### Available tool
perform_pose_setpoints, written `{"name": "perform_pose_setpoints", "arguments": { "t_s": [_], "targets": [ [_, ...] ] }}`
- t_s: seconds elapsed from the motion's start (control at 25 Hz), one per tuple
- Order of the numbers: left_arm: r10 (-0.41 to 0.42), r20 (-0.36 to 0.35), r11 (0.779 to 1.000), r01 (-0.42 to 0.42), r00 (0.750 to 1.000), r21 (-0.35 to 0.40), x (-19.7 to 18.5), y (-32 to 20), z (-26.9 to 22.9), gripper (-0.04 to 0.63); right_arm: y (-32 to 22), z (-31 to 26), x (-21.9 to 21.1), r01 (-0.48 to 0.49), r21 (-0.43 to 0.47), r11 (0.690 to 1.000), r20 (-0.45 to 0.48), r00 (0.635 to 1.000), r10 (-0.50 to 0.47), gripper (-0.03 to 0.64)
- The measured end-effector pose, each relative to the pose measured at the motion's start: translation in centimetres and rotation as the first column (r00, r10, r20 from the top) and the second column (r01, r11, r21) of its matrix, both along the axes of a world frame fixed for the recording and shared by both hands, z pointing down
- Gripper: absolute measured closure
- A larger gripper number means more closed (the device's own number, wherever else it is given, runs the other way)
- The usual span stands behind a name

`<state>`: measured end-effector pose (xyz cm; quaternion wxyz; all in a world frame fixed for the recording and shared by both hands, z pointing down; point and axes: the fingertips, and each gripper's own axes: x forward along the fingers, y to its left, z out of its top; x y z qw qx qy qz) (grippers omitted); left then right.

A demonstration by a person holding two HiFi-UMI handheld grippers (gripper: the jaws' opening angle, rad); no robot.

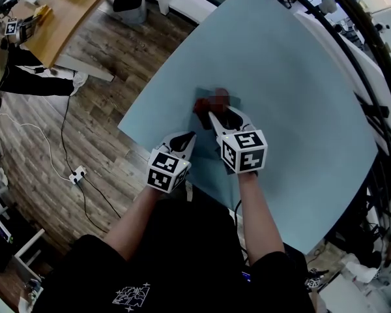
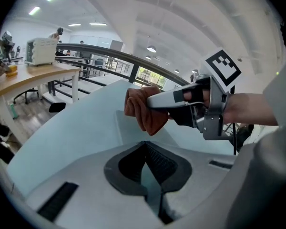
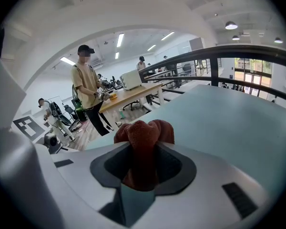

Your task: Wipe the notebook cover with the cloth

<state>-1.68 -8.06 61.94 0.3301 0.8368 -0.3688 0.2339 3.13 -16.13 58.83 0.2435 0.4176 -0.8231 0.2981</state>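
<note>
Fingers (image 3: 107,165) of the right gripper (image 3: 143,149) pinch the cloth (image 3: 144,130), bunched past their tips. Left gripper (image 2: 145,146) fingers are pressed together, empty, short of the cloth.

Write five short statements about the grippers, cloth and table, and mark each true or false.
1. The right gripper is clamped on the cloth. True.
2. The left gripper also holds the cloth. False: its jaws are together on nothing.
3. The cloth is blue. False: it is reddish brown.
4. The table has a light blue top. True.
5. No one else is in the room. False: a person stands by a wooden table in the background.
</note>
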Motion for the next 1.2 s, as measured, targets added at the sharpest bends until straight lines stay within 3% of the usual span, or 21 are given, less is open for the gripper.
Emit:
{"name": "perform_pose_setpoints", "arguments": {
  "t_s": [0.2, 0.28, 0.44, 1.2],
  "targets": [
    [-0.045, 0.011, 0.997, 0.045, 0.999, -0.06, -1.5, 0.2, 1.1, 0.581, -0.3, 0.5, -0.6, 0.007, -0.015, 1.0, -0.009, 1.0, -0.007, 0.483],
    [-0.051, 0.018, 0.996, 0.052, 0.999, -0.073, -1.8, 0.0, 1.5, 0.529, -0.6, 0.7, -0.9, 0.008, -0.019, 1.0, -0.015, 1.0, -0.008, 0.483],
    [-0.062, 0.035, 0.993, 0.065, 0.997, -0.099, -2.1, 0.3, 2.1, 0.502, -0.9, 0.8, -1.3, 0.002, -0.024, 1.0, -0.026, 1.0, -0.003, 0.483],
    [-0.046, 0.111, 0.981, 0.065, 0.993, -0.18, -2.0, 0.4, 4.3, 0.5, -4.2, 4.0, -3.8, -0.039, -0.11, 0.993, -0.145, 0.989, 0.023, 0.482]
  ]
}}
